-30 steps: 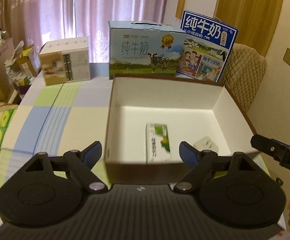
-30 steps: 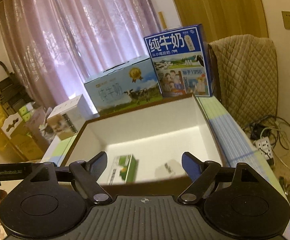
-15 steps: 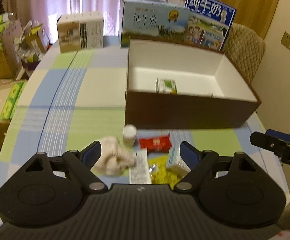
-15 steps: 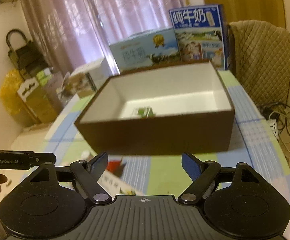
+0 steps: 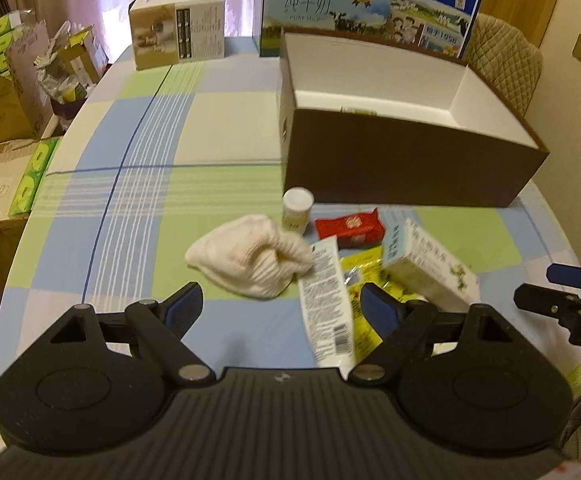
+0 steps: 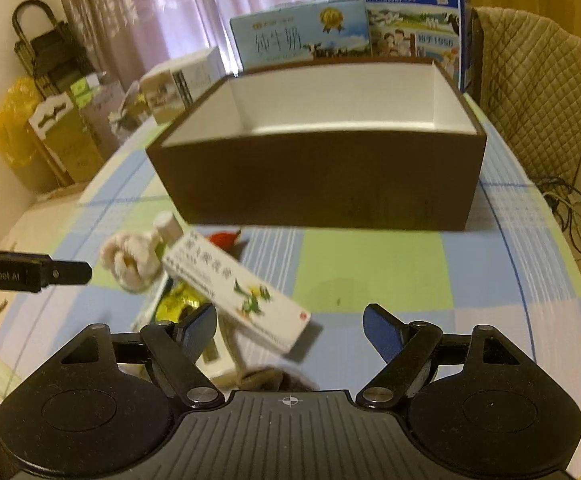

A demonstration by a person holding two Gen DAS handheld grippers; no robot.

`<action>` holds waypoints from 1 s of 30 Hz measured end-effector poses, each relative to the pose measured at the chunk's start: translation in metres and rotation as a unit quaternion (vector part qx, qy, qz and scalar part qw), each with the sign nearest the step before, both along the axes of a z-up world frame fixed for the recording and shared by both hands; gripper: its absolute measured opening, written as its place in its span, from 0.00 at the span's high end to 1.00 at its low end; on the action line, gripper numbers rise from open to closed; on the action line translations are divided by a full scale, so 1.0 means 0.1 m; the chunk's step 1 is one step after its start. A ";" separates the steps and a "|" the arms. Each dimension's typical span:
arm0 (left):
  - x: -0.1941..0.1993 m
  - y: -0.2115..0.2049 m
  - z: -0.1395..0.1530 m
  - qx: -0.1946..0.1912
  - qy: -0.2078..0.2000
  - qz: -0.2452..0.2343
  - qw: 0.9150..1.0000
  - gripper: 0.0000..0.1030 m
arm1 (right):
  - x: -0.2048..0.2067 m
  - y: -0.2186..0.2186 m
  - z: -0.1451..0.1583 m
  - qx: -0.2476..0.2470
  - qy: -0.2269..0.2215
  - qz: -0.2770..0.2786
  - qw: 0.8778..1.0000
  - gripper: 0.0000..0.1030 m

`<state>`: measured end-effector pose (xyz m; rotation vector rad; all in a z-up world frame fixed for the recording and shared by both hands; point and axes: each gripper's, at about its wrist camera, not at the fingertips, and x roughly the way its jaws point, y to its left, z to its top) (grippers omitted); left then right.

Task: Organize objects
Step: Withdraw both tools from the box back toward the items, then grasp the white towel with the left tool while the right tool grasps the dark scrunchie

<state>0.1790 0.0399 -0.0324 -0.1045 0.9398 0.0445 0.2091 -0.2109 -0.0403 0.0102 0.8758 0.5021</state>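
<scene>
Checked in blue, green and cream, the tablecloth [image 5: 138, 184] covers a table in a room with pink curtains [image 6: 138, 12] at the back. Nearest the left wrist camera, the left gripper [image 5: 280, 304] hangs above the cloth with its jaws spread wide and nothing between them; the right gripper [image 6: 290, 326] is likewise spread wide and empty, low over the near edge of the pile. Just beyond the fingers lies a loose cluster of small things: a cream knitted cloth [image 5: 250, 260], a white printed sachet [image 5: 326, 300] partly lying over a yellow packet [image 5: 360, 272], and a long white medicine box [image 6: 236, 290] with a green plant print, tilted up on the heap. Behind these sit a red packet [image 5: 350, 228] and a small white bottle [image 5: 297, 210], upright, just in front of the brown box. That brown box [image 5: 402, 168] with a white inside stands open-topped beyond the pile; only the top of a green-and-white carton [image 5: 358, 110] shows over its near wall. Farther back, two milk cartons [image 5: 322, 8] stand against the box's far side, with a smaller beige box [image 5: 178, 28] apart to the left. A quilted chair back [image 6: 530, 80] stands at the far right.
</scene>
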 end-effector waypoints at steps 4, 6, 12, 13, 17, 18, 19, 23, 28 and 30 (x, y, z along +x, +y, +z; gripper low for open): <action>-0.03 0.06 -0.09 -0.002 0.016 0.001 1.000 0.19 | -0.06 0.02 -0.08 -0.011 0.008 0.012 1.000 0.25; -0.03 0.07 -0.12 -0.003 0.022 0.000 1.000 0.19 | -0.09 0.05 -0.11 -0.015 0.014 0.018 1.000 0.26; -0.01 0.07 -0.20 -0.002 0.034 -0.004 0.999 0.19 | -0.13 0.14 -0.23 -0.036 0.034 0.044 0.998 0.31; -0.01 0.06 -0.21 0.000 0.036 -0.005 0.999 0.19 | -0.13 0.16 -0.24 -0.039 0.037 0.048 0.997 0.32; 0.00 0.02 -0.25 0.003 0.040 -0.015 0.999 0.19 | -0.15 0.21 -0.33 -0.064 0.047 0.064 0.995 0.33; 0.00 0.02 -0.26 0.003 0.042 -0.016 0.999 0.19 | -0.16 0.22 -0.35 -0.068 0.049 0.066 0.994 0.33; 0.01 0.01 -0.27 0.004 0.044 -0.018 0.999 0.19 | -0.16 0.22 -0.36 -0.072 0.050 0.069 0.994 0.34; 0.02 -0.01 -0.31 0.006 0.048 -0.021 0.999 0.19 | -0.16 0.26 -0.43 -0.081 0.060 0.072 0.992 0.36; 0.04 -0.02 -0.35 0.010 0.053 -0.021 0.998 0.19 | -0.12 0.32 -0.57 -0.107 0.077 0.078 0.988 0.41; 0.05 -0.01 -0.36 0.010 0.054 -0.021 0.998 0.19 | -0.12 0.32 -0.60 -0.118 0.079 0.076 0.987 0.47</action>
